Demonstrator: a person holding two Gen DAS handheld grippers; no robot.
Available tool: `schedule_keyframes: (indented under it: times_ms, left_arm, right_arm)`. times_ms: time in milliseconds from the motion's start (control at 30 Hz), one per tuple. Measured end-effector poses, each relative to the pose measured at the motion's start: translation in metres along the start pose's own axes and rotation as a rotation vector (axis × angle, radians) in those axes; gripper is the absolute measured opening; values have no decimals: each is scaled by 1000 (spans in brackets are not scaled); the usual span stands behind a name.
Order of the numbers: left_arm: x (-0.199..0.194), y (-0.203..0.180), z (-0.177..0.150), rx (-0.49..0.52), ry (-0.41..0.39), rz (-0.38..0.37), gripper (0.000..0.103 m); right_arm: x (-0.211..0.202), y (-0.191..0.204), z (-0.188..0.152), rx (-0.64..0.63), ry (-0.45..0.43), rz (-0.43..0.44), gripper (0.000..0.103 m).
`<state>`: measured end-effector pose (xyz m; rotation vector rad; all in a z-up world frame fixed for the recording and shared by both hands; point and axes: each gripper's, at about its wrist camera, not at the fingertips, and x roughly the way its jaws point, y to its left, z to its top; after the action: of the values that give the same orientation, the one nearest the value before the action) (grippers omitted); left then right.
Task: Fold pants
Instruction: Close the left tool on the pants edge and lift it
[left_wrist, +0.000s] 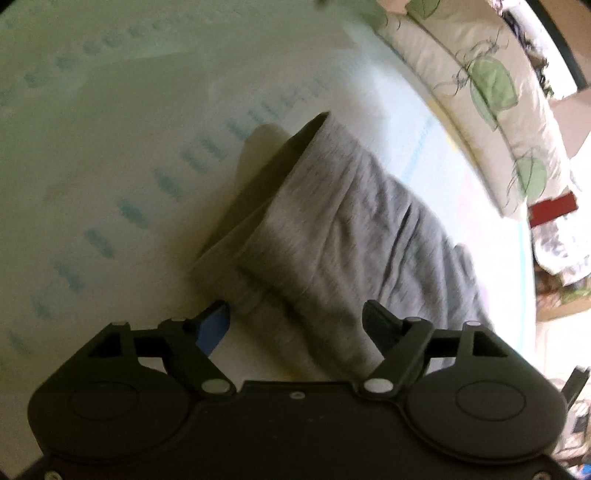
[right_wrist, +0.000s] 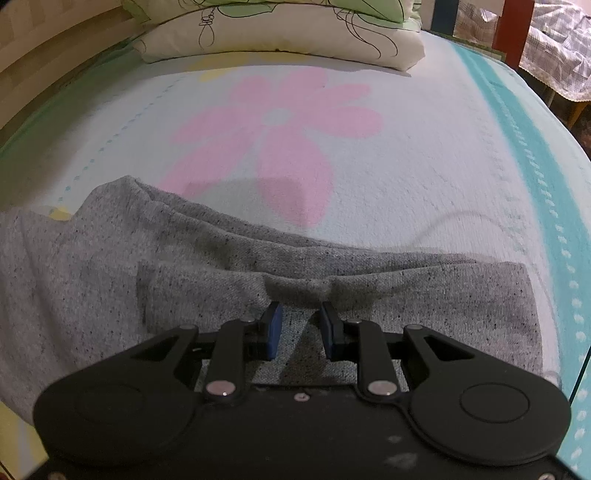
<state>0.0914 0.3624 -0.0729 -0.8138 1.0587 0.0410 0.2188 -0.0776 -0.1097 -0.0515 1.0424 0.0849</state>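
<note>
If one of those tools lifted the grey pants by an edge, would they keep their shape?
Probably not: the grey pants look like soft knit, creased and slumping on the bed sheet, so they would likely droop. They seem light and unlikely to slip, given the textured weave.

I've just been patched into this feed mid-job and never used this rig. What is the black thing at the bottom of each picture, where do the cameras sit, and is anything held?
The black shapes are two hand-held grippers, each carried by a person, not a robot arm. Each picture comes from a camera on one gripper, looking forward along its fingers.

In the left wrist view, the left gripper is wide open over grey pants, gripping nothing; that picture is blurred.

In the right wrist view, the right gripper is open with a narrower gap, its blue pads over the pants, not clamping them.

The pants lie partly folded on a bed sheet with a pink flower. A pillow lies at the far end.
</note>
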Motion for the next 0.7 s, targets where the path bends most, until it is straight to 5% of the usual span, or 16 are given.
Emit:
schedule_keyframes:
  times_ms: [100, 333, 500, 567, 700]
  left_arm:
    - [10, -1, 8, -65, -21, -21, 90]
    - [16, 6, 14, -148, -135, -61, 89]
    - [21, -3, 26, -88, -117, 44, 34]
    - [15, -17, 29, -4, -118, 70, 23]
    - [4, -60, 30, 182, -132, 158, 21]
  right_arm:
    - [0, 0, 0, 1, 3, 4, 24]
    - [-1, -3, 0, 4, -1, 14, 24]
    - [-2, -7, -1, 4, -3, 31, 24]
    - [-3, -11, -1, 4, -6, 48, 24]
    - [-14, -22, -2, 29, -20, 80, 24]
